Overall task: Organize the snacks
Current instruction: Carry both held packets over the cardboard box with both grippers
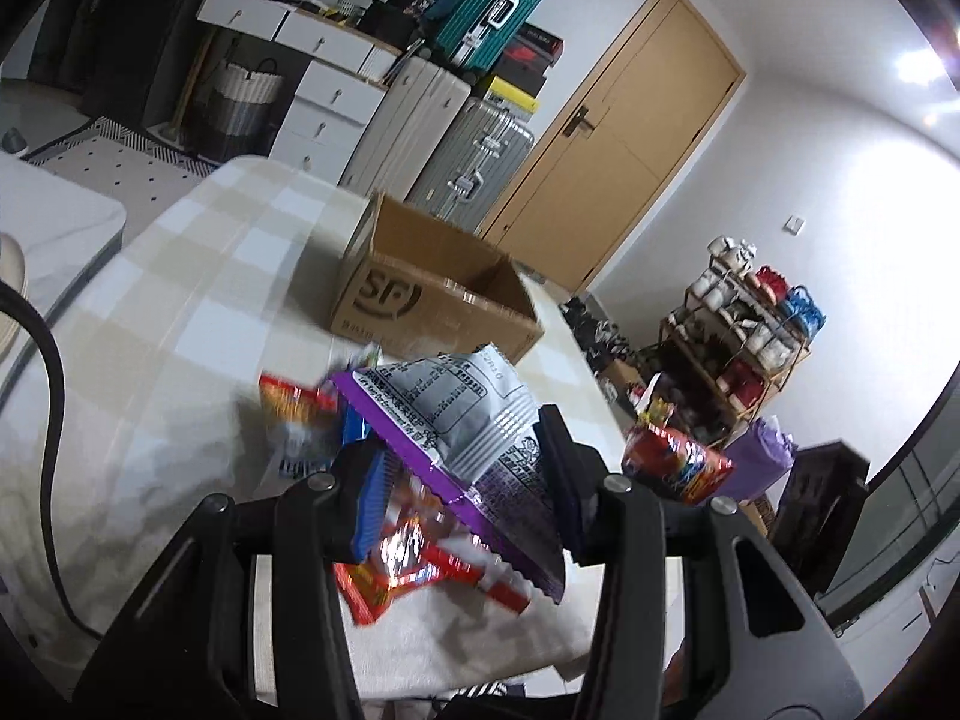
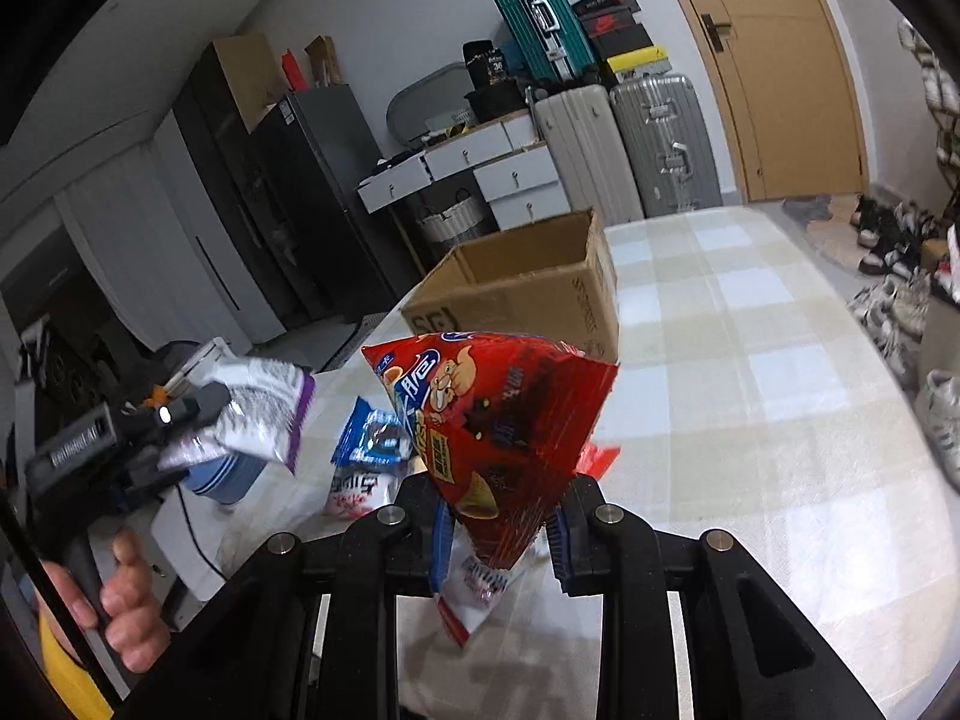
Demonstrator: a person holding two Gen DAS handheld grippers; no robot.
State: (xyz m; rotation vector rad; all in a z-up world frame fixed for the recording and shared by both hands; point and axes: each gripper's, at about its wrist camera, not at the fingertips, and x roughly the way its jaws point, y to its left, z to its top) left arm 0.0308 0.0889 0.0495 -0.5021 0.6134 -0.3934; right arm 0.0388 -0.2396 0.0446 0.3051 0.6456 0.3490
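The worktop wears a beige-and-white checked cloth. An open cardboard box stands on it toward the far edge. Nearer, loose snack packets lie on the cloth, red, blue and white.

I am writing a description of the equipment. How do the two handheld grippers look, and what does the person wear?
Both grippers are black, with angular linkage arms joined by round silver pins. The left gripper and right gripper have blue ribbed pads on their fingers. In the right wrist view, the left one carries white lettering on its side and a small orange part. Only a bit of yellow clothing shows.
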